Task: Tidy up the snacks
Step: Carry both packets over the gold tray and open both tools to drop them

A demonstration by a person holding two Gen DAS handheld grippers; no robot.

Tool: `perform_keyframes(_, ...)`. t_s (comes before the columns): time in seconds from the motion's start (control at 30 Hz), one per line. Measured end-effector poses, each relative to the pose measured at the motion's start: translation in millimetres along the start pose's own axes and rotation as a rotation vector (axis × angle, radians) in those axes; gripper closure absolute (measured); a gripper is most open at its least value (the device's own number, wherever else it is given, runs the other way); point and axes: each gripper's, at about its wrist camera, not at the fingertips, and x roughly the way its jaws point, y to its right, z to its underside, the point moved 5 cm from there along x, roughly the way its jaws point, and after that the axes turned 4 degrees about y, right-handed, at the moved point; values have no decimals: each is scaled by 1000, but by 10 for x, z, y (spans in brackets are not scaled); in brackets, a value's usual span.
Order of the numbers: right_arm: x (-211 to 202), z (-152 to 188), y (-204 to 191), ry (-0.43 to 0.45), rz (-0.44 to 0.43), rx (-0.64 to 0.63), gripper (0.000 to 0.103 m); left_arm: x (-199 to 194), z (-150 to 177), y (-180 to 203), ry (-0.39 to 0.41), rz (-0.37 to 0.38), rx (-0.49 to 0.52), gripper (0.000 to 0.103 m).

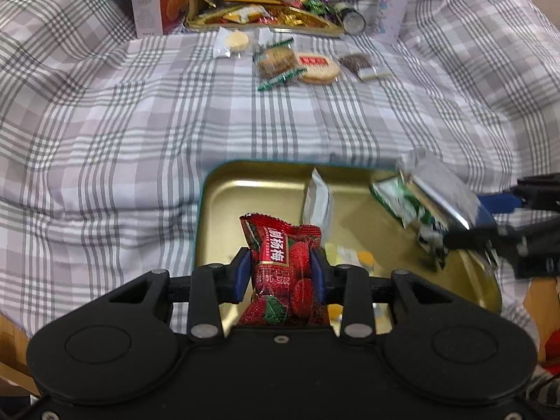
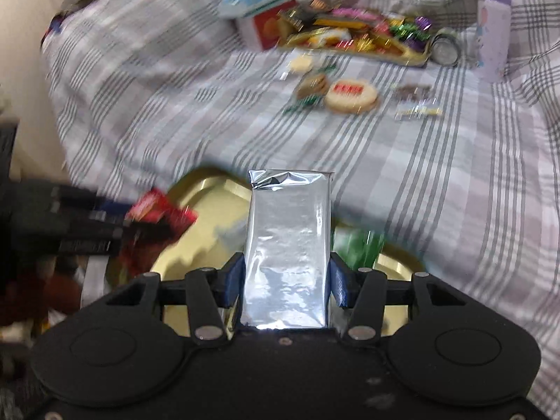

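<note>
Red strawberry candy bag [image 1: 281, 273] pinched in my left gripper [image 1: 281, 273], jaws clamped on its sides, over the gold tin [image 1: 224, 210] on the plaid bed. Right gripper [image 2: 287, 280] grips a silver foil packet [image 2: 288, 245] above that tin.

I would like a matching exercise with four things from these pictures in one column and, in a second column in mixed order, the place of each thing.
Things
1. red strawberry packet
2. silver foil packet
3. round biscuit with red label
4. purple bottle

Places
A. lying on the checked cloth, between the two tins
B. held between the pads of the right gripper
C. standing at the far right, beside the full tin
D. held between the pads of the left gripper, above the near gold tin

Pairs: 1-D, 2-B, 3-A, 4-C
</note>
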Motion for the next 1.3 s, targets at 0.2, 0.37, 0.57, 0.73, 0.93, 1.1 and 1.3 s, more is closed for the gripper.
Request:
perform_keyframes(0.2, -7, 467, -250, -89, 10, -123, 50, -15, 163, 50, -26, -23, 11, 59)
perform_keyframes(0.37, 55, 604, -316, -105, 8, -130, 50, 4, 264, 68, -40, -45, 15, 59)
perform_keyframes(0.57, 87, 673, -260, -102, 42, -109, 50, 31, 287, 60, -42, -55, 28, 59)
perform_keyframes(0.73, 122, 682, -223, -112, 52, -79, 48, 18, 265, 84, -20, -57, 48, 59)
perform_keyframes(0.93, 123, 671, -195, -102, 83, -81, 48, 1, 248, 70, -13, -56, 45, 58)
perform_keyframes(1.1, 92, 653, -152, -75, 106, -67, 39, -6, 246, 76, -14, -51, 45, 58)
perform_keyframes(1.3, 28, 621, -103, -29, 141, -56, 33, -11, 228, 108, -7, -50, 56, 58)
